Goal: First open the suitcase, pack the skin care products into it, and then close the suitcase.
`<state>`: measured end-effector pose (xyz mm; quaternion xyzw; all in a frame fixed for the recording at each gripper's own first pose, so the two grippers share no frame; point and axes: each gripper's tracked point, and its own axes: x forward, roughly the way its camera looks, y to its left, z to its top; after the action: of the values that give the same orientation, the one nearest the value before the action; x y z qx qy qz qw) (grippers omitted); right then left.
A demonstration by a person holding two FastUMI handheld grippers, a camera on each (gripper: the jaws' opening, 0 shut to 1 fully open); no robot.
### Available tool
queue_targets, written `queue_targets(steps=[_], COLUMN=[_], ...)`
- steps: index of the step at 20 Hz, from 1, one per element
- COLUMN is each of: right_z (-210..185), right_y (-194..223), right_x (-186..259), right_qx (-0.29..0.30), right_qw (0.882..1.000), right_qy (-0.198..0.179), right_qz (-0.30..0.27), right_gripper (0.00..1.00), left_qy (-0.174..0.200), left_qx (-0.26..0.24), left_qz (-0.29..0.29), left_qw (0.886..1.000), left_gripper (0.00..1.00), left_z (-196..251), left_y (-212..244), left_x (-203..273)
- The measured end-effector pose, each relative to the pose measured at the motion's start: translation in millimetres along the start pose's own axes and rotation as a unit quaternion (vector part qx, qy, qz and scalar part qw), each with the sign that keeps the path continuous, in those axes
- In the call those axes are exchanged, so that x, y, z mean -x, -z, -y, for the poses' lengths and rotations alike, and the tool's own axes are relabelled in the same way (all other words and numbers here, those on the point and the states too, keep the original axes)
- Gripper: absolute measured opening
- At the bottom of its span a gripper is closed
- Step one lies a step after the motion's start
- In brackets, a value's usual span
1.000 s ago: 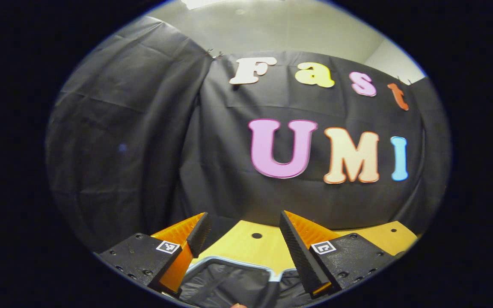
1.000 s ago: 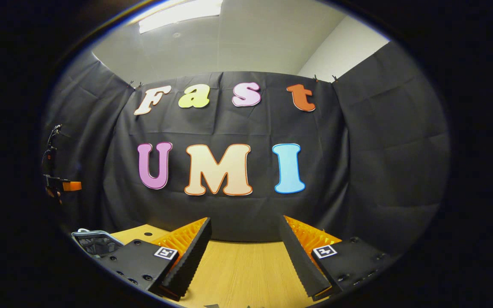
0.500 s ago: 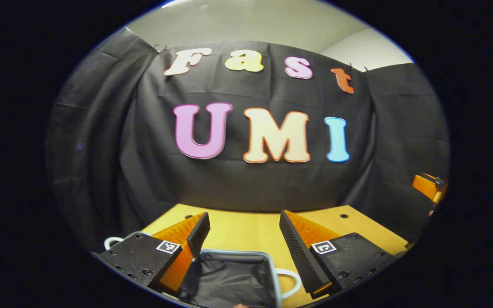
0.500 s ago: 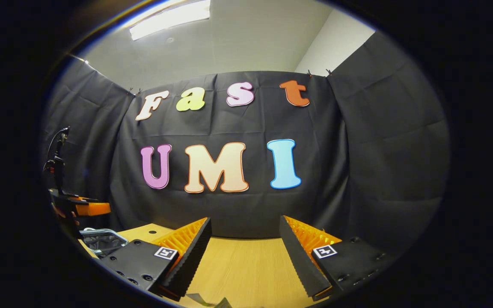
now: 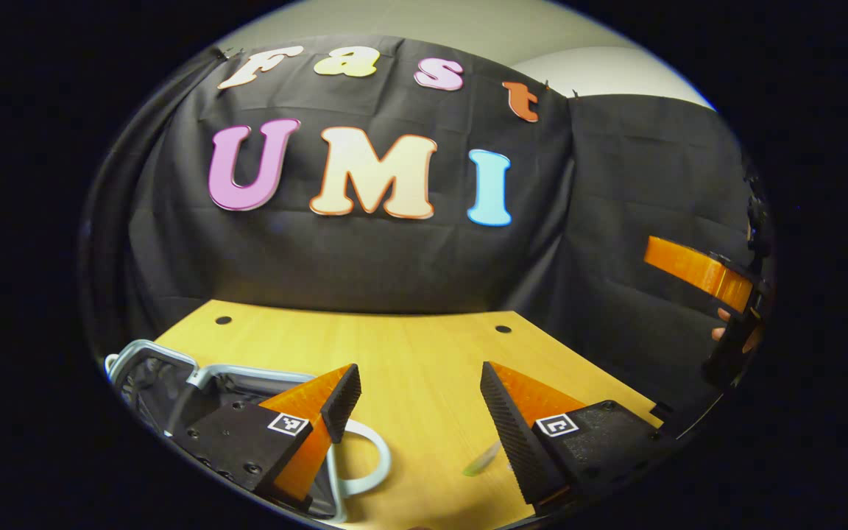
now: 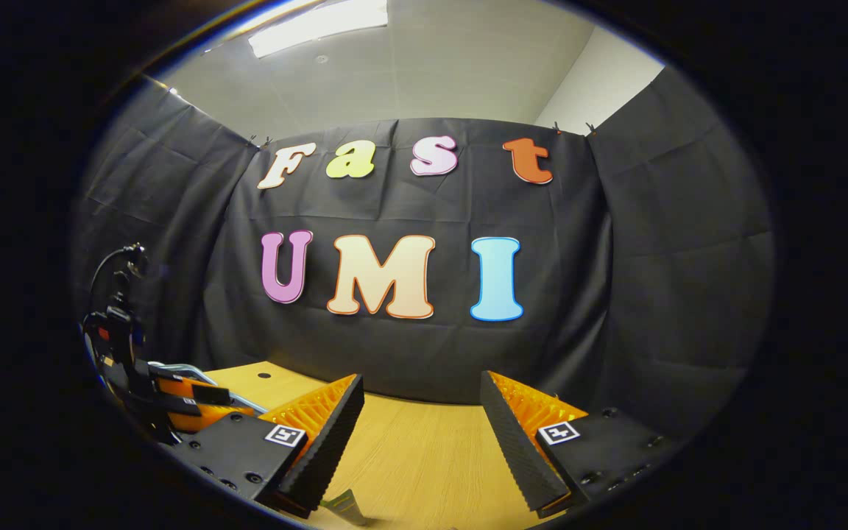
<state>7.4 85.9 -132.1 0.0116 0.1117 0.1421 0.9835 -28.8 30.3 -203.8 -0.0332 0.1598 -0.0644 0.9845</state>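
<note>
Hovering: left gripper (image 5: 418, 401) over the table (image 5: 424, 353), fingers wide apart with nothing between them.
Right gripper: (image 6: 419, 423) also wide apart and empty, above the table's near part.
Suitcase: (image 5: 174, 375) at lower left in the left gripper view, open, dark lining inside a pale rim; its near part is hidden behind the left finger and cut off at the edge.
Handle: a pale loop (image 5: 365, 460) on the suitcase's right side, lying on the table, partly behind the left finger.
Pale sliver: (image 5: 481, 460) on the table just beside the right finger, blurred, cannot tell what it is.
Grey-green scrap: (image 6: 343, 506) at the near edge in the right gripper view, cut off, cannot tell what it is.
Far right in the left gripper view: orange part of the right gripper, held by a hand (image 5: 726, 335), mostly cut off.
Far left in the right gripper view: left gripper's body with a cable (image 6: 111, 269) above it, suitcase rim barely visible behind.
</note>
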Motion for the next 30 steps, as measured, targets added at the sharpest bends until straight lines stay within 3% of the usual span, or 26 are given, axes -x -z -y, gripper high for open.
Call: queue_targets(steps=[3,9,12,13,15,16,20,23,26,30], right_z=[-0.8,-9.7,-26.4,-33.5,-45.2,-50.3,-70.4,-84.5,-83.7,-94.0], right_y=[18.5,40.2,66.6,73.7,88.5,100.1,145.4,189.2,234.8,292.5], right_x=[-1.4,2.6,8.4,11.6,18.8,22.4,30.0,34.6,38.6,43.2], right_qx=[0.0,0.029,0.03,0.027,0.024,0.023,0.035,0.024,0.023,-0.001], right_qw=[1.0,0.998,0.996,0.995,0.992,0.991,0.985,0.98,0.975,0.962], right_qy=[-0.008,-0.029,-0.052,-0.064,-0.081,-0.089,-0.112,-0.122,-0.109,-0.104], right_qz=[-0.027,-0.047,-0.072,-0.078,-0.09,-0.097,-0.125,-0.156,-0.192,-0.251], right_gripper=[0.99,0.99,1.0,0.99,0.99,0.99,0.99,0.99,0.99,0.98], left_qy=[0.017,0.063,0.078,0.077,0.07,0.062,0.047,0.038,0.021,-0.025], left_qx=[-0.01,0.008,0.017,0.021,0.024,0.027,0.038,0.047,0.039,0.015], left_qz=[-0.031,-0.072,-0.106,-0.119,-0.135,-0.134,-0.133,-0.125,-0.133,-0.148], left_qw=[0.999,0.995,0.991,0.99,0.988,0.989,0.989,0.99,0.99,0.988], left_gripper=[0.94,0.79,0.64,0.46,0.37,0.24,0.14,0.13,0.13,0.13], left_z=[24.0,57.9,63.6,61.9,58.2,55.4,52.9,45.3,28.4,-2.0], left_y=[39.3,110.8,149.0,161.3,175.5,176.4,156.3,118.8,95.9,79.0], left_x=[-7.4,-18.3,-29.9,-34.4,-42.0,-47.5,-48.2,-33.8,-15.9,16.1])
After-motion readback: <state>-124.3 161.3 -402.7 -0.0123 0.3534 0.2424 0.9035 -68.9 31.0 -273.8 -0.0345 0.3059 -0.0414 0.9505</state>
